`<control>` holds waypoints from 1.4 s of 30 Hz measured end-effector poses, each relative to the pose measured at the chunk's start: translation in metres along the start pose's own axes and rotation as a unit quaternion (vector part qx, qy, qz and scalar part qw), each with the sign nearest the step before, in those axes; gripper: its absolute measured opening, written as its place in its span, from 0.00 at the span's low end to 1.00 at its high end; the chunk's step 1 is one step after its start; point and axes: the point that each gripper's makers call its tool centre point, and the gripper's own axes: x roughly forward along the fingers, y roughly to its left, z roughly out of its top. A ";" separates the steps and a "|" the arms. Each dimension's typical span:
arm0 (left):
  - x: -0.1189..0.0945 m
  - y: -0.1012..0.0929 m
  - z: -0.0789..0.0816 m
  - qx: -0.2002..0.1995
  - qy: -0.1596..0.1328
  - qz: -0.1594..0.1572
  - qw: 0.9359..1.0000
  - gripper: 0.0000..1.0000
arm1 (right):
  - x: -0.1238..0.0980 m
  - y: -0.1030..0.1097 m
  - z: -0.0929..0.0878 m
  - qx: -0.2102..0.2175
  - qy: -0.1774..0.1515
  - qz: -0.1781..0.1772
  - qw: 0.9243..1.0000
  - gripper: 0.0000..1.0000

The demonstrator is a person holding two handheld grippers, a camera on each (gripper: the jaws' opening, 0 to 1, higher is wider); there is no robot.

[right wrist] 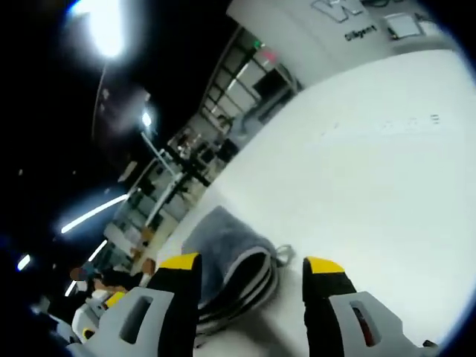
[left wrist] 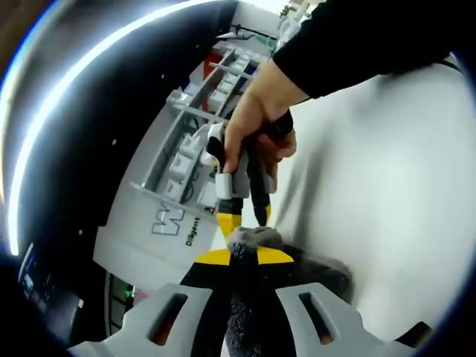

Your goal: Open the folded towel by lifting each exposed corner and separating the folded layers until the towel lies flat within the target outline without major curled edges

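The grey towel (left wrist: 251, 239) bunches up between my left gripper's (left wrist: 244, 257) yellow-tipped jaws, which are shut on it, and more grey pile runs down between them. A hand in a black sleeve holds my right gripper (left wrist: 244, 216) just above that bunch, tips pointing down at it. In the right gripper view the towel (right wrist: 223, 249) lies folded on the white table (right wrist: 372, 171), layered edges showing. My right gripper (right wrist: 251, 266) stands open, with the folded edge in the gap between its jaws and neither jaw pressing on it.
The white table (left wrist: 387, 193) spreads wide to the right. A grey wall panel with lettering (left wrist: 175, 223) and shelves of boxes (left wrist: 201, 126) stand behind it. Far racks, ceiling lights and distant people (right wrist: 111, 279) lie beyond the table's edge.
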 end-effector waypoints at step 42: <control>-0.009 -0.001 0.002 -0.012 -0.015 0.025 1.000 0.08 | 0.001 0.033 -0.024 0.110 -0.078 0.051 0.990 0.25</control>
